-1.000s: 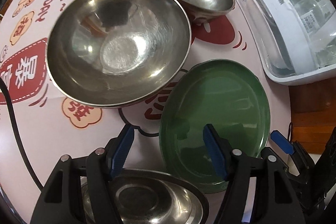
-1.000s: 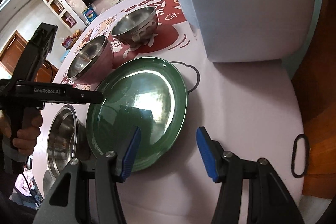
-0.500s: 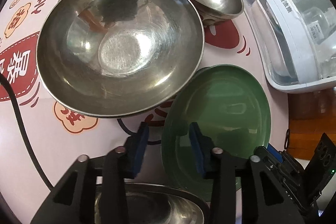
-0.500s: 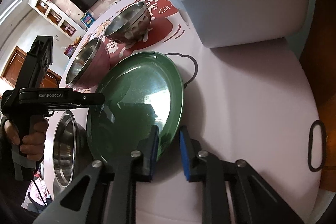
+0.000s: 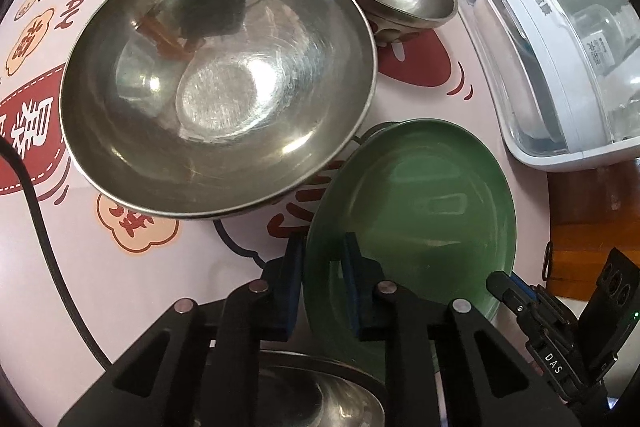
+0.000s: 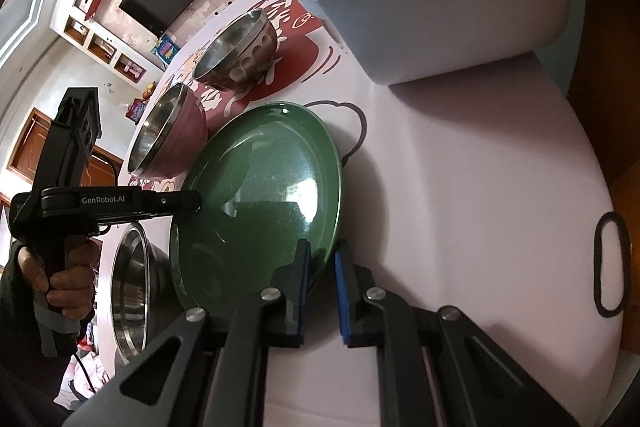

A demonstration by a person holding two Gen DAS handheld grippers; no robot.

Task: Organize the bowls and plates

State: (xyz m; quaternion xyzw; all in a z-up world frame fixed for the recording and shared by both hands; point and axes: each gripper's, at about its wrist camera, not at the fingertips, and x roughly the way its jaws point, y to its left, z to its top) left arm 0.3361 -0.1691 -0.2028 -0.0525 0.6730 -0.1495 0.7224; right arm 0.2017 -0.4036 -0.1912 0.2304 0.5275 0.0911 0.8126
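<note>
On the printed table mat [image 5: 120, 287], both the left gripper [image 5: 322, 259] and right gripper [image 6: 322, 263] pinch opposite rims of the green plate [image 5: 420, 211], their jaws having just closed.

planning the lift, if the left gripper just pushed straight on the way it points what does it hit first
The left gripper is shut on the rim of the round green plate, so the plate is met at once; beyond it probably the pink printed tablecloth.

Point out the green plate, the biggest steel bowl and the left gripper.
green plate [image 5: 424, 203], left wrist view, inner face.
big bowl [image 5: 216, 99], left wrist view, flat bottom.
left gripper [image 5: 322, 267], left wrist view, between fingertips.
</note>
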